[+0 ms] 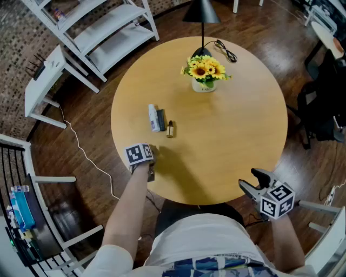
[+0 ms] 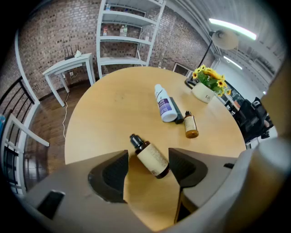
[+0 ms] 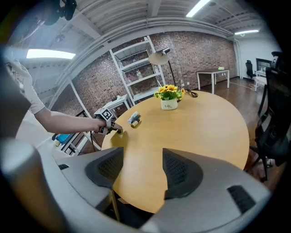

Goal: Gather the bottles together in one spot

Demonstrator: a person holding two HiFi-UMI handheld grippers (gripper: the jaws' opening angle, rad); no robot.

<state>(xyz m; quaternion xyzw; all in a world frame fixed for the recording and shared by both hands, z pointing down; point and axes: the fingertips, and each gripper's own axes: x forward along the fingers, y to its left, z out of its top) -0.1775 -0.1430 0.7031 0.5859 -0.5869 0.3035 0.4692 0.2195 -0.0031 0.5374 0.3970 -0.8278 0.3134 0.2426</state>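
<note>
Three bottles lie close together left of the table's middle: a white bottle [image 1: 154,118] with a purple label [image 2: 163,105], a dark one [image 1: 161,119] against it, and a small amber bottle [image 1: 170,129] [image 2: 190,127]. Nearer me, a brown bottle [image 2: 152,159] with a cream label and black cap lies on the table between the jaws of my left gripper [image 2: 148,153] [image 1: 147,151]. Those jaws stand open and the pads do not press it. In the head view the marker cube hides this bottle. My right gripper [image 1: 258,186] [image 3: 143,154] is open over the table's near right edge, with nothing in it.
A white pot of sunflowers [image 1: 204,73] and a black lamp [image 1: 201,13] with its cable stand at the far side of the round wooden table [image 1: 238,124]. White shelves [image 1: 102,27] and a white side table [image 1: 46,76] stand to the left, a dark chair [image 1: 324,103] to the right.
</note>
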